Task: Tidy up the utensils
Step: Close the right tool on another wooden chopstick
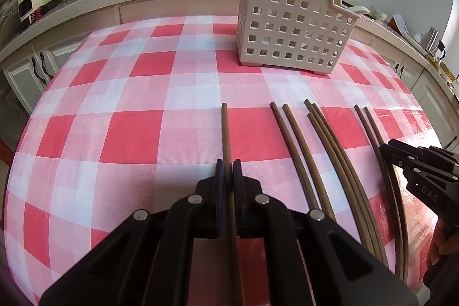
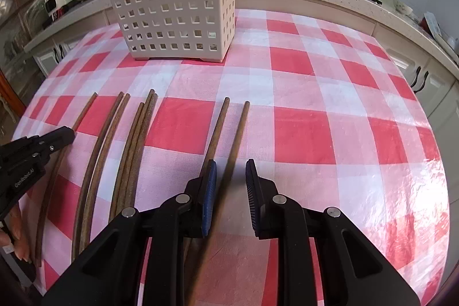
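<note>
On the checked surface (image 1: 137, 139), the left tool (image 1: 228, 162) was clamped on the leftmost chopstick (image 1: 224, 128), apart from the other chopsticks (image 1: 321, 139) lying loose alongside. The right tool (image 2: 229, 165) hung with jaws apart over the rightmost pair (image 2: 229, 128), gripping nothing. Closing there could pinch both sticks or roll one away. The thin held stick might pivot in the pads during a lift and miss the white basket (image 1: 289, 19) standing well beyond the tips
</note>
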Demonstrator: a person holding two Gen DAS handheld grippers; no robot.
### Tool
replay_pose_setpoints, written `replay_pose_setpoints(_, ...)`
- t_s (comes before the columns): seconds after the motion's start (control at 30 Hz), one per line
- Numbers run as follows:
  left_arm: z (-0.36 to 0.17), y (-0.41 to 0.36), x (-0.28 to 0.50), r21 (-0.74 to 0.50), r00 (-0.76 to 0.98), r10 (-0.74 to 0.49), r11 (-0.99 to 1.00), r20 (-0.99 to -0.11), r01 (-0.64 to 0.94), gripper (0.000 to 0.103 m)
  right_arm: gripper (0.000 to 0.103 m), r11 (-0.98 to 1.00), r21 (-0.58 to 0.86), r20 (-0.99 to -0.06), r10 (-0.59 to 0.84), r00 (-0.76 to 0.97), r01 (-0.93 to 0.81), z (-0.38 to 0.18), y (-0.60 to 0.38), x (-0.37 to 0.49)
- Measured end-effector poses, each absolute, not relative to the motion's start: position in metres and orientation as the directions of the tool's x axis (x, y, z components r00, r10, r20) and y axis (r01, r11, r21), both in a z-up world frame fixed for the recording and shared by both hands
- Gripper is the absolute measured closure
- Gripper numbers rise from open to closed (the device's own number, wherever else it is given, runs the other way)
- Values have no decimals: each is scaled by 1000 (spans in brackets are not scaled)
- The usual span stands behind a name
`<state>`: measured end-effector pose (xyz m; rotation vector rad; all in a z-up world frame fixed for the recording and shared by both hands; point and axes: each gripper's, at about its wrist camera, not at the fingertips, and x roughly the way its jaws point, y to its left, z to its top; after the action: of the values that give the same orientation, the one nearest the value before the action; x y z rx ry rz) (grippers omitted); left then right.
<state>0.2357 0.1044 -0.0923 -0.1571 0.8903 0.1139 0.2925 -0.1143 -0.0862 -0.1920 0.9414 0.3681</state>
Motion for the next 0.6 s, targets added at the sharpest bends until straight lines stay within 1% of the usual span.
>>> replay_pose_setpoints(0.1, -92, 103, 237, -77, 620, 38, 984, -784, -158, 97, 83, 917, -17, -820, 215, 530, -398, -86, -113, 293)
replay_pose_setpoints(0.13, -92, 102, 237, -71, 619, 41, 985, -784, -155, 97, 85, 914, -26, -820, 213, 531, -406, -86, -112, 292)
replay_pose_setpoints(0.17, -92, 101, 237, -61, 619, 45, 987, -784, -149, 97, 92, 910, -26, -820, 217, 529, -413, -86, -111, 292)
replay_pose_setpoints(0.2, -92, 101, 237, -54, 620, 48, 988, -784, -145, 97, 94, 908, -27, -820, 220, 529, -419, -86, -110, 292)
replay_pose_setpoints(0.27, -92, 101, 237, -56, 620, 43, 989, -784, -140, 97, 95, 905, -31, -818, 221, 531, -424, -86, -109, 292)
replay_pose_setpoints(0.43, -91, 108, 239, -97, 612, 4, 986, -791, -132, 97, 97, 905, 25, -815, 264, 516, -424, -86, -118, 294)
replay_pose_setpoints(0.6, -75, 112, 233, -113, 644, 5, 983, -765, -143, 97, 97, 903, 73, -776, 317, 544, -423, -71, -127, 290)
